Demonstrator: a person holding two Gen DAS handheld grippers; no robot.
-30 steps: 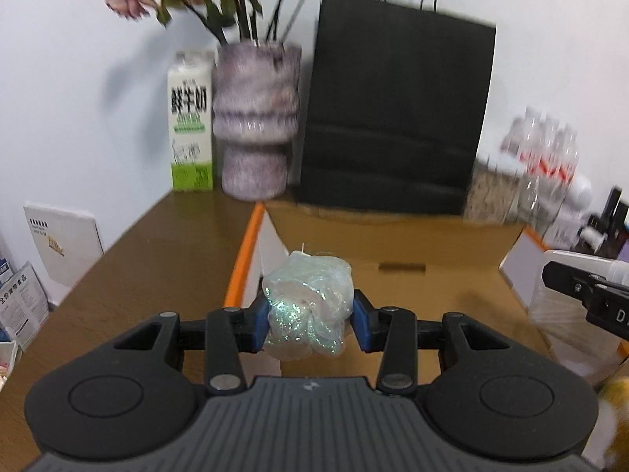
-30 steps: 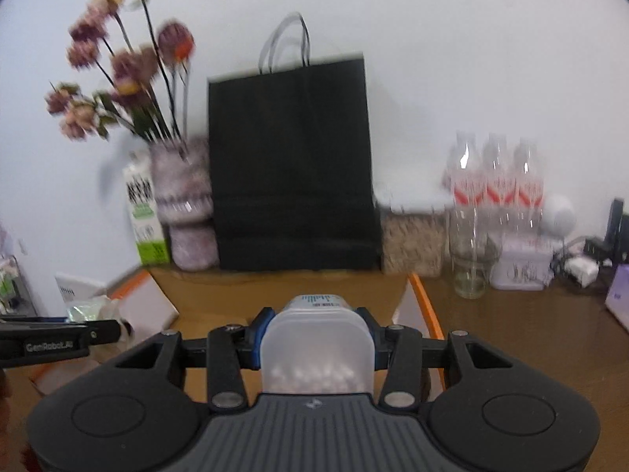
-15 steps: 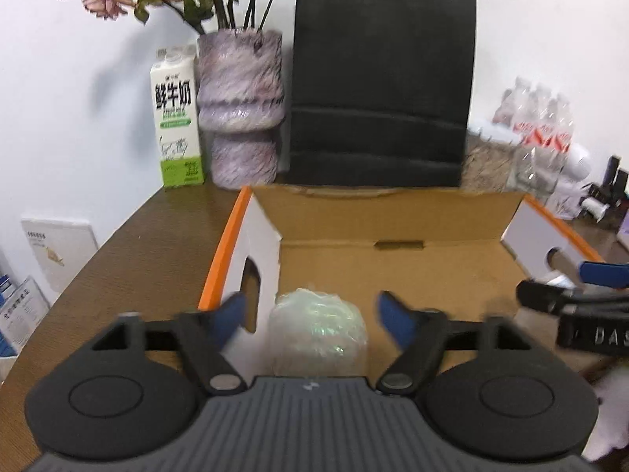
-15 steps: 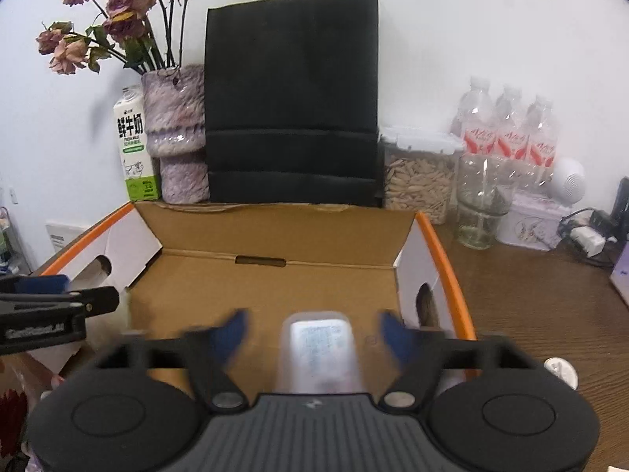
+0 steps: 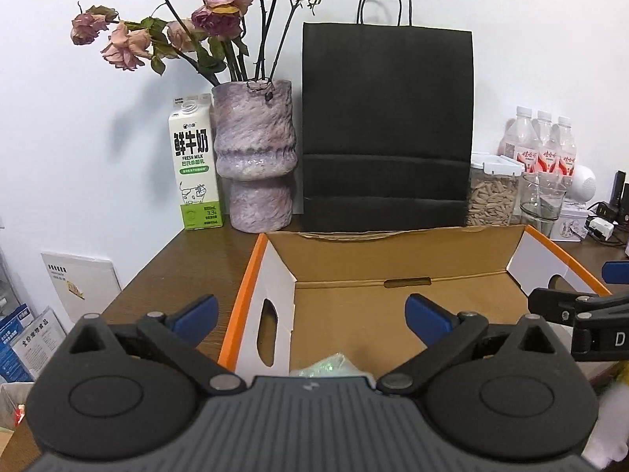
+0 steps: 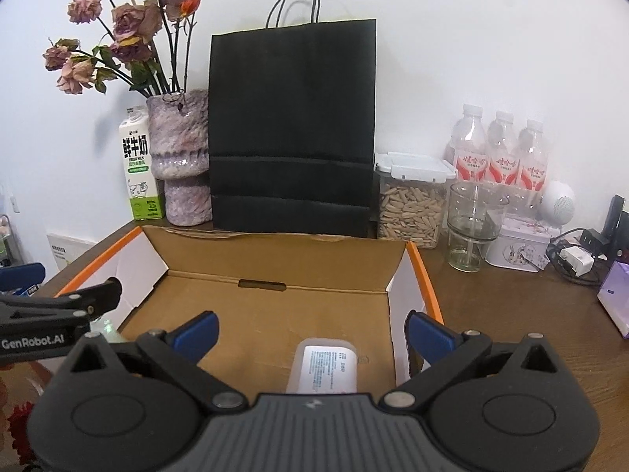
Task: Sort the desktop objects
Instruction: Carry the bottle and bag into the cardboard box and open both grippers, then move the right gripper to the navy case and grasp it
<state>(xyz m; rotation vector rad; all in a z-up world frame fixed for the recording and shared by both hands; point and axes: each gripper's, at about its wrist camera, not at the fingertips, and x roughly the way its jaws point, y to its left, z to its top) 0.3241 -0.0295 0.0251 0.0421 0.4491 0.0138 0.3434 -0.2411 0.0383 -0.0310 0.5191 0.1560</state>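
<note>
The left gripper (image 5: 310, 310) stands spread as wide as it goes, its jaws opening and nothing between the blue pads; just under its nose a glittery wad (image 5: 328, 365) lies in the box (image 5: 393, 259), hard against the left wall, only its top showing; it looks like crumpled film, so I judge it very light, soft and springy, hard to break, likely to squash and slip; a loose pinch across its middle would serve if it has to be lifted again.

The right gripper (image 6: 310, 332) is likewise fully spread, with its jaws opening and holding nothing; a frosted plastic tub (image 6: 326, 367) rests on the box floor between the pads but clear of both, near the right wall, label up; it looks stiff, smooth and light, probably a little slippery, so its flat long sides are the place to take it, squarely, with firm pressure.

Both things appear to be delivered; behind the box stand a carton (image 5: 196, 173), a vase (image 5: 257, 157) and a bag (image 5: 387, 126).
</note>
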